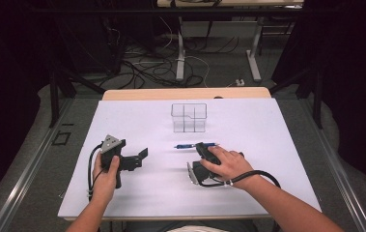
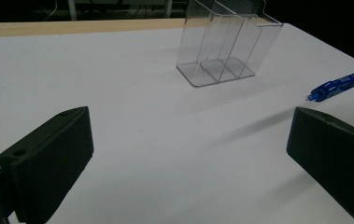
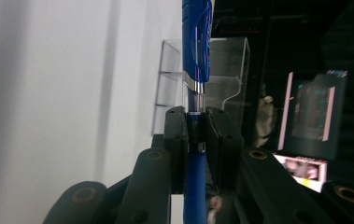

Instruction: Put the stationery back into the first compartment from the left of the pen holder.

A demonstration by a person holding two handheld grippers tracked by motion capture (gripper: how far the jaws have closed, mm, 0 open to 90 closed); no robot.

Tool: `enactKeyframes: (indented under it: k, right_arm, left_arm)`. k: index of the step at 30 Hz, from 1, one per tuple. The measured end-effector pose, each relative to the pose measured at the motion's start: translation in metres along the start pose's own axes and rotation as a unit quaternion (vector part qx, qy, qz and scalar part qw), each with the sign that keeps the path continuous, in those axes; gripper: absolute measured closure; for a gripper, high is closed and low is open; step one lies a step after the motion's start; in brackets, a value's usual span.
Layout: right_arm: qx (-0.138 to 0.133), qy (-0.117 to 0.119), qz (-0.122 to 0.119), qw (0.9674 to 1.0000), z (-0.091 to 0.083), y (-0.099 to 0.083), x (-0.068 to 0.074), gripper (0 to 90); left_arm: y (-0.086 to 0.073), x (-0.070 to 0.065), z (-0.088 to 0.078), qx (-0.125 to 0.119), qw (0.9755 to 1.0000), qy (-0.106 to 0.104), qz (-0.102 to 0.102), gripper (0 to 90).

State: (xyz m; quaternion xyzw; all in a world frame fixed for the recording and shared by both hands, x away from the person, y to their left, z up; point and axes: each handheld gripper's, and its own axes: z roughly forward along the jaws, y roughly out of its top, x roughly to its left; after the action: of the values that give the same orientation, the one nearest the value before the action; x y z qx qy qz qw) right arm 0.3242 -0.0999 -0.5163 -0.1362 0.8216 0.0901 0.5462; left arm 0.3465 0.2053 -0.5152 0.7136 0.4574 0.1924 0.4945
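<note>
Right tool [image 3: 196,133] clamps blue pen [image 3: 195,56] between its jaws.

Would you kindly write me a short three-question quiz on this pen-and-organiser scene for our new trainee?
1. True or false: the right claw is shut on the blue pen.
2. Which claw stands open with nothing between its jaws?
A) left
B) right
3. In the high view, where is the clear organiser relative to the pen: nearer the person, or farther up the white table?

Key
1. True: both jaws press on the pen's barrel.
2. A: the left claw has its jaws wide apart over bare table.
3. Farther up, apart from the pen, and it looks empty.
</note>
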Motion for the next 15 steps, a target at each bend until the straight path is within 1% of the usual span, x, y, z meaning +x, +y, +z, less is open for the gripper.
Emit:
enactKeyframes:
  k: [1, 2, 4, 6, 7, 9, 10, 14, 15]
  right_arm:
    - [0.003, 0.0, -0.011, 0.9999, -0.0007, -0.0006, 0.0003, 79.4]
    - [0.002, -0.011, -0.021, 0.9997, -0.0007, -0.0017, 0.0018, 79.4]
    - [0.005, -0.016, -0.046, 0.9988, -0.0007, -0.0036, 0.0023, 79.4]
    - [0.007, -0.021, -0.069, 0.9974, -0.0012, -0.0051, 0.0025, 79.4]
    - [0.007, -0.022, -0.079, 0.9966, -0.0013, -0.0057, 0.0025, 79.4]
    - [0.007, -0.031, -0.097, 0.9948, -0.0015, -0.0073, 0.0035, 79.4]
    - [0.008, -0.027, -0.109, 0.9937, -0.0021, -0.0073, 0.0028, 79.4]
    - [0.0, -0.033, -0.142, 0.9894, -0.0032, -0.0084, 0.0039, 79.4]
    - [0.0, -0.033, -0.143, 0.9892, -0.0033, -0.0085, 0.0042, 79.4]
  left_arm:
    - [0.0007, 0.0002, -0.0001, 0.001, 1.0, -0.002, 0.002, 0.5]
    - [0.0012, 0.0002, -0.0001, 0.002, 1.0, -0.003, 0.002, 0.5]
    - [0.0018, 0.0003, 0.0007, 0.006, 0.9999, -0.007, 0.003, 0.5]
    - [0.0021, 0.0, 0.0015, 0.013, 0.9998, -0.012, 0.006, 0.5]
    - [0.0021, -0.0009, 0.0024, 0.015, 0.9998, -0.015, 0.003, 0.5]
    - [0.0023, -0.0016, 0.0036, 0.023, 0.9994, -0.023, 0.008, 0.5]
    - [0.0022, -0.0024, 0.0045, 0.026, 0.9993, -0.027, 0.007, 0.5]
    - [0.0031, -0.0052, 0.0083, 0.039, 0.9984, -0.038, 0.011, 0.5]
    - [0.0036, -0.0066, 0.0092, 0.043, 0.9982, -0.041, 0.005, 0.5]
